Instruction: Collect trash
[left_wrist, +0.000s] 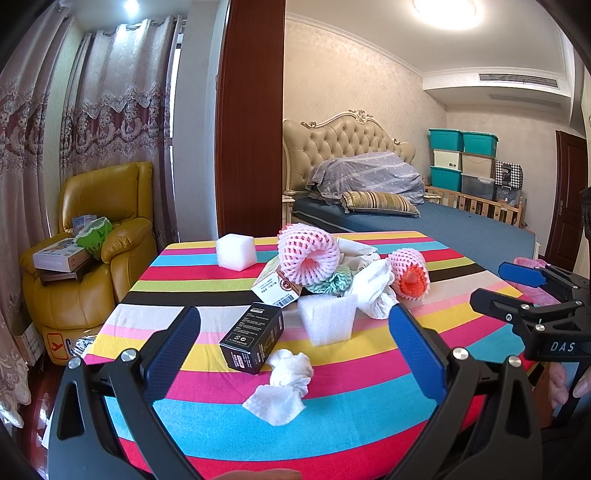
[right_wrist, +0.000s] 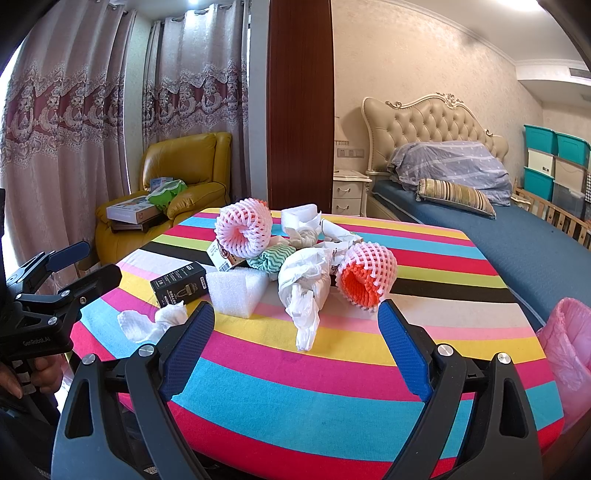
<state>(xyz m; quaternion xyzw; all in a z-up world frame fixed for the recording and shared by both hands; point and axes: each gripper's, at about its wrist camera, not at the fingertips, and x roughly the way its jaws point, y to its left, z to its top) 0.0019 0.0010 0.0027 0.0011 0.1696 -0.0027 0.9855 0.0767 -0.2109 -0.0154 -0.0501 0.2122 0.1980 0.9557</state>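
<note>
Heaped at mid-table (left_wrist: 369, 387): two foam fruit nets (left_wrist: 308, 254) (left_wrist: 409, 272), a carton (left_wrist: 275, 286) beneath the left one, crumpled paper (left_wrist: 373, 286) between. Before the heap, a foam block (left_wrist: 327, 319); left of it, a box (left_wrist: 253, 338); nearest, a tissue wad (left_wrist: 282, 386). Behind left, a foam cube (left_wrist: 236, 251). At the right edge, a bag (right_wrist: 567, 339).

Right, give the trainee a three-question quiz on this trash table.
1. True or false: the left gripper holds the black box.
2. Which lies nearest the left gripper: A) white foam cube B) crumpled tissue C) orange-lined foam net?
3. What hangs at the striped table's right edge?

Key: 1. False; both grippers, the right gripper included, have open, empty jaws. 2. B. 3. A pink bag.
</note>
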